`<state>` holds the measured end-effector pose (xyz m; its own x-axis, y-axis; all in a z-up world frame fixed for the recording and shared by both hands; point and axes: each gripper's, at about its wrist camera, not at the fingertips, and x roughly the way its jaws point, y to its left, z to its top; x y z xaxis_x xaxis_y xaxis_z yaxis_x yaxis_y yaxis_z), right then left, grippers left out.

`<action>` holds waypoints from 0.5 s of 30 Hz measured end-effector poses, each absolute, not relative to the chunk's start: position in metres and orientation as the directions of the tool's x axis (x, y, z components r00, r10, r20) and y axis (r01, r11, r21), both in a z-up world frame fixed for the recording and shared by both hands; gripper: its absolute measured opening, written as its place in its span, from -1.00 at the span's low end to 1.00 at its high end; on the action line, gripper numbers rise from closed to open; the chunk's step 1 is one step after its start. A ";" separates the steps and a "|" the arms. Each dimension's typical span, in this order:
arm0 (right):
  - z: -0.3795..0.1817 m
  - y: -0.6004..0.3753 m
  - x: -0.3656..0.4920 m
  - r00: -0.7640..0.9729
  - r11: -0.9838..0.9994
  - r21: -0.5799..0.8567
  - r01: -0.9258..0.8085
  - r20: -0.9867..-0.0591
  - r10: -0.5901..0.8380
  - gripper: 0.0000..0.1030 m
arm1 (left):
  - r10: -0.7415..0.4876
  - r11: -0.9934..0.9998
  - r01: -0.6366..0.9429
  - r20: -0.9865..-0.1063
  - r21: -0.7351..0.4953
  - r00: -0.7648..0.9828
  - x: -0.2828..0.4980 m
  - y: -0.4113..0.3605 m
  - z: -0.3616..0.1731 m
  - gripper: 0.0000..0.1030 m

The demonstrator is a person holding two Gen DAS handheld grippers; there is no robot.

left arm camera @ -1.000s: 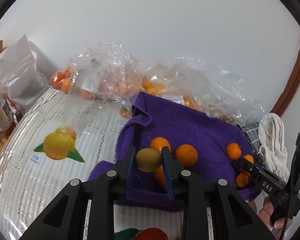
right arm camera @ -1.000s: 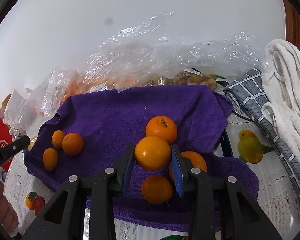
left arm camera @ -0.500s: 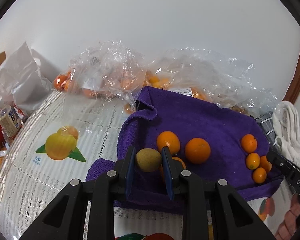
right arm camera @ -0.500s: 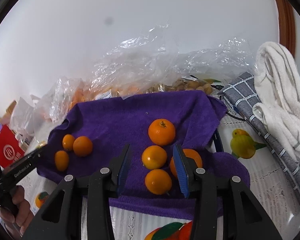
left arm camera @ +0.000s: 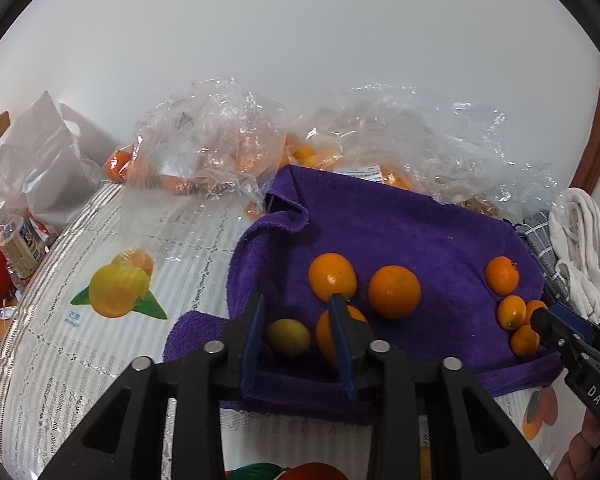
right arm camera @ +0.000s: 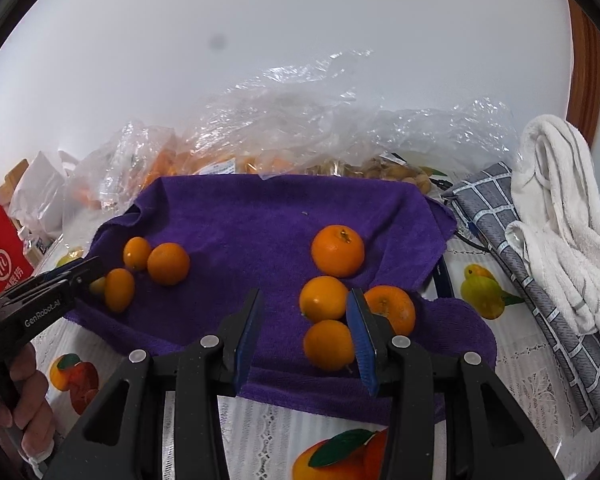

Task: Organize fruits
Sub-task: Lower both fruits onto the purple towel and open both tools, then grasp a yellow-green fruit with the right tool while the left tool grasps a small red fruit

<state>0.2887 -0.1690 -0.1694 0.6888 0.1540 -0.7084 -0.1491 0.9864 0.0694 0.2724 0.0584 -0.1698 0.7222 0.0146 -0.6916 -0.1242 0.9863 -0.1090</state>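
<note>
A purple towel point(left arm camera: 400, 228) lies on the table and shows in the right wrist view too point(right arm camera: 252, 216). My left gripper point(left arm camera: 298, 332) is open, and a small yellow-green fruit point(left arm camera: 288, 337) rests on the towel between its fingers. Three oranges point(left arm camera: 394, 291) lie just right of it. My right gripper point(right arm camera: 304, 332) is open and empty above the towel. Several oranges point(right arm camera: 324, 298) sit by its right finger. Three small oranges point(right arm camera: 168, 263) lie at the towel's left. The left gripper also shows in the right wrist view point(right arm camera: 80, 276).
Clear plastic bags of fruit point(left arm camera: 220, 160) lie behind the towel against the wall. A white towel point(right arm camera: 560, 232) and a grey checked cloth point(right arm camera: 512, 240) lie to the right. A white bag point(left arm camera: 40, 160) and a bottle point(left arm camera: 18, 240) stand at the left.
My right gripper opened, let go of its orange among the others and drew back. My left gripper lowered and opened, leaving the yellow-green fruit on the towel.
</note>
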 end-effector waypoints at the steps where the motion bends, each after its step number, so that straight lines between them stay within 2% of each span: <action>1: -0.169 -0.168 0.288 0.689 0.986 0.066 -0.151 -0.709 0.153 -0.17 | 0.017 0.987 -0.124 -0.691 -0.105 0.722 0.272 0.058 -0.169 -0.35; 7: -0.166 -0.158 0.283 0.689 0.984 0.047 -0.174 -0.708 0.155 -0.17 | 0.026 0.986 -0.130 -0.668 -0.107 0.744 0.266 0.059 -0.161 -0.32; 10: -0.165 -0.156 0.281 0.681 0.981 0.053 -0.185 -0.713 0.167 -0.17 | 0.023 0.982 -0.138 -0.650 -0.127 0.760 0.263 0.066 -0.153 -0.14; 15: -0.165 -0.149 0.278 0.638 0.972 0.108 -0.208 -0.739 0.218 -0.24 | 0.055 0.976 -0.177 -0.644 -0.127 0.763 0.256 0.079 -0.140 -0.13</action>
